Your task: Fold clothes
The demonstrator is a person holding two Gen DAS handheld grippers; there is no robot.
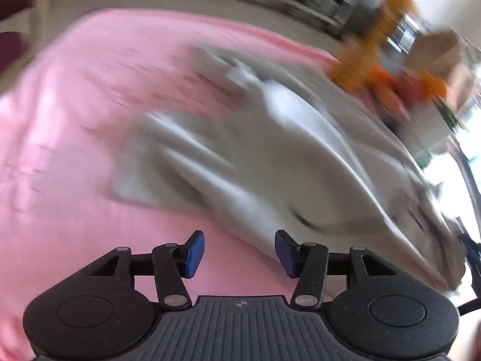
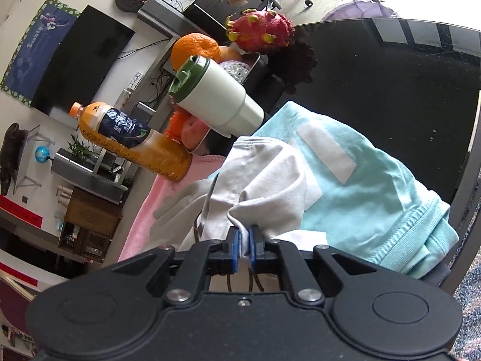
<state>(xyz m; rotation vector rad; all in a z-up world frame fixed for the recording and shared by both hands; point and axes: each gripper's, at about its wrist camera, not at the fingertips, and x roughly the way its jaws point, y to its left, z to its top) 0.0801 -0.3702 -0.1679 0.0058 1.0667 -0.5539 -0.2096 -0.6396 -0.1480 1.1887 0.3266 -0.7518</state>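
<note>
Left wrist view, heavily smeared by motion blur, has the left gripper (image 1: 239,254) low over a pink cloth (image 1: 75,138), its jaws spread wide with nothing between the 2 blue pads (image 1: 194,254). Just ahead and to the right of them lies the grey garment (image 1: 270,156), rumpled into long ridges and reaching diagonally from the cloth's middle toward the lower right edge of the frame; its near edge sits just beyond the right pad, and whether it touches cannot be told through the blur. Farther off, orange and red blurs at the upper right cannot be identified in this view. Right wrist view is sharp and strongly tilted: the right gripper (image 2: 244,251) has its jaws closed on a fold of the same grey garment (image 2: 264,180), the pinched edge showing between the blue pads (image 2: 233,251). That garment bunches up just past the jaws and partly overlaps a light blue garment (image 2: 375,186) with white patches, which lies on a dark glass table (image 2: 390,84). Only this view shows what stands beyond: a juice bottle (image 2: 132,138) with an orange cap, a cream tumbler (image 2: 216,96) with a green lid, an orange (image 2: 195,49), and a dragon fruit (image 2: 260,31).
</note>
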